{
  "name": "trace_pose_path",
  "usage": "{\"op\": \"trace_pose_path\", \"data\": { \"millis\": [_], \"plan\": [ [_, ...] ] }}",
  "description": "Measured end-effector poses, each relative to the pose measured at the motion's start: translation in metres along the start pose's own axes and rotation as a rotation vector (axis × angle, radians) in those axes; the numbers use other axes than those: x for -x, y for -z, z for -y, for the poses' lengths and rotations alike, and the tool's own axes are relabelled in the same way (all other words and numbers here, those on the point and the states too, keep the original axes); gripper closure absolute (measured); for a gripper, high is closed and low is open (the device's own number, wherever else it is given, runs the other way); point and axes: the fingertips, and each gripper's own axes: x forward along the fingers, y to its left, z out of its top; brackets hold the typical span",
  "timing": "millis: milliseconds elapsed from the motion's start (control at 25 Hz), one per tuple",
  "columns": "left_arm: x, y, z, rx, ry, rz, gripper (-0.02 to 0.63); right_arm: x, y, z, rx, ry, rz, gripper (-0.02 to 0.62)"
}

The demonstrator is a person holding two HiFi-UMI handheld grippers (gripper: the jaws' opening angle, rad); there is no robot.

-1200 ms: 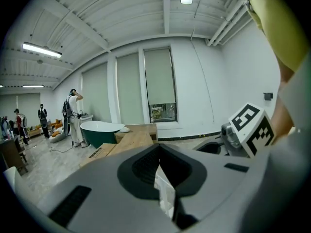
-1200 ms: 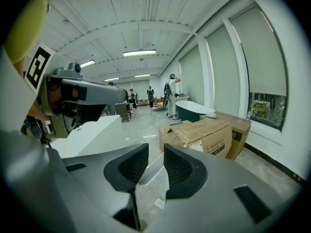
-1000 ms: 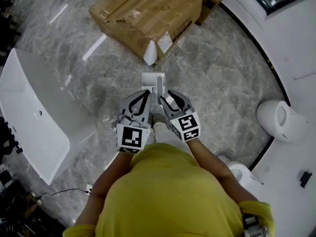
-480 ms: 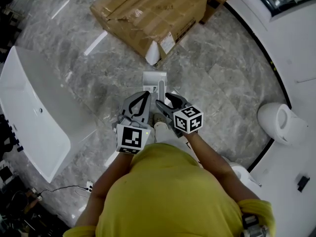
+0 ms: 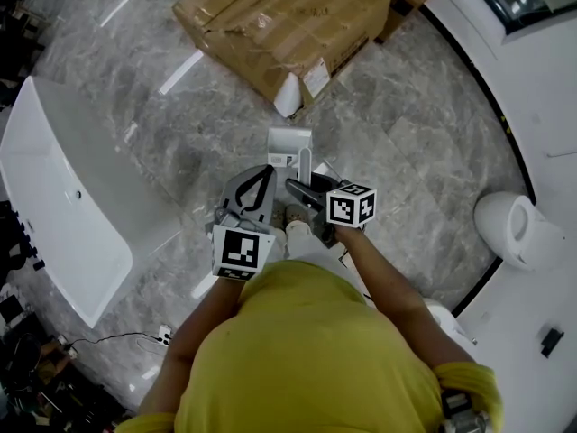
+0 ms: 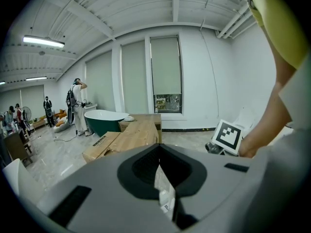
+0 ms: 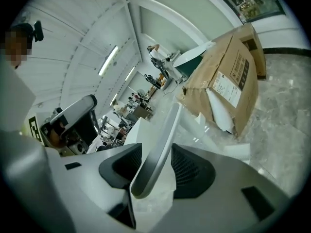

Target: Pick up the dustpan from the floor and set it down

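The white dustpan lies on the grey marble floor in front of my feet, its long pale handle pointing back at me. My right gripper is rolled onto its side at the handle's near end. In the right gripper view the handle runs slanted through the gap of the right gripper. Its jaws have just been closing around the handle, and a gap still shows on one side. My left gripper hovers just left of the handle, tips together and empty; in its own view the left gripper shows only a thin slit.
A big crumpled cardboard box lies just beyond the dustpan. A white bathtub lies at the left. A white toilet stands against the curved wall at the right. People and a green tub are far across the room.
The right gripper has rolled onto its side and dropped to the dustpan handle, which now lies between its jaws. The left gripper has stayed almost where it was.
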Motion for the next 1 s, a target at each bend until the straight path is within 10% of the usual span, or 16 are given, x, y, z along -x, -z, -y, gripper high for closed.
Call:
{"op": "trace_pose_path", "data": {
  "millis": [1000],
  "plan": [
    [0.01, 0.007, 0.026, 0.068, 0.015, 0.026, 0.606, 0.062, -0.013, -0.065, -0.055, -0.046, 0.091, 0.426]
  ]
}}
